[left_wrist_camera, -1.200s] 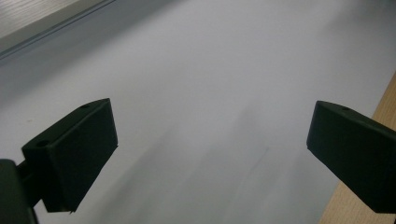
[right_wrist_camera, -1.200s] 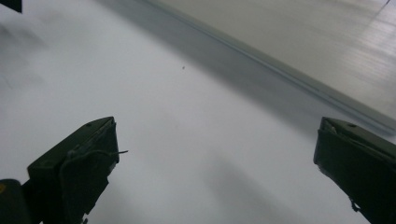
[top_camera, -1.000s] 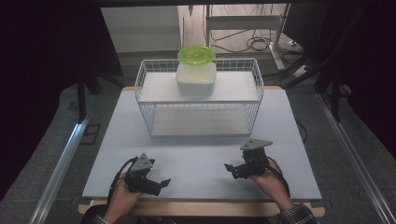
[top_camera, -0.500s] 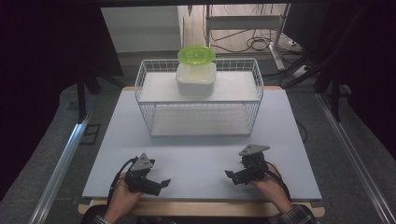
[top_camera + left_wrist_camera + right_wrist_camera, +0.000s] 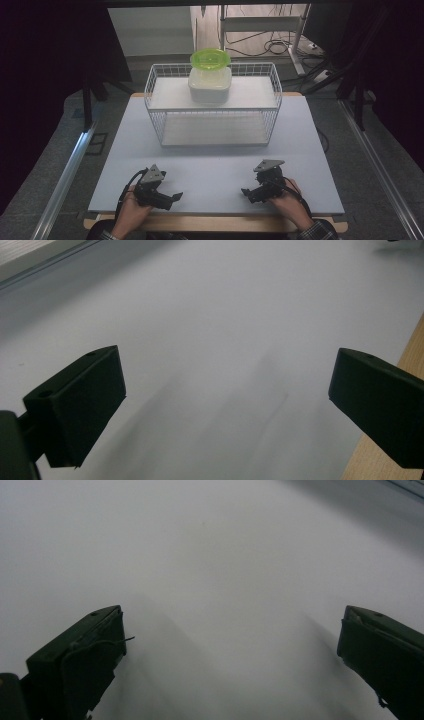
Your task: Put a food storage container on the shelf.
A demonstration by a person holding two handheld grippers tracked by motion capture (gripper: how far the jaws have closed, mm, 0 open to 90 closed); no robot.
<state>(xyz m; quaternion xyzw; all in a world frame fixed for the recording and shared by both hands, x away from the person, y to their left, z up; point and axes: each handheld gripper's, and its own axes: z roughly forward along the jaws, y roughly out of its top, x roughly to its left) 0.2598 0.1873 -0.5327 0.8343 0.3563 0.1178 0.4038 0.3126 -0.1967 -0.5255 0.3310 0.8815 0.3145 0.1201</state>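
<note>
High view, grippers: left gripper (image 5: 172,196) and right gripper (image 5: 246,192) rest low on the near part of the worktop (image 5: 215,170), each held in a hand, fingers apart and gripping nothing.
High view, containers: a white lidded tub (image 5: 209,85) sits on the upper shelf of the wire basket rack (image 5: 272,87), with a lime-green bowl (image 5: 210,59) stacked on top, well apart from both grippers.
High view, risk: I judge the bowl could slide off if the tub is tugged out unevenly, and a gripper could snag the rack's wire rim on the way in.
High view, room: dark curtains at both sides, cables on the floor behind, a metal rail at each side.
Left gripper view: fingers (image 5: 80,400) wide apart over bare pale worktop; its wooden edge (image 5: 410,350) lies just beside.
Right gripper view: fingers (image 5: 80,655) equally spread above blank pale surface.
</note>
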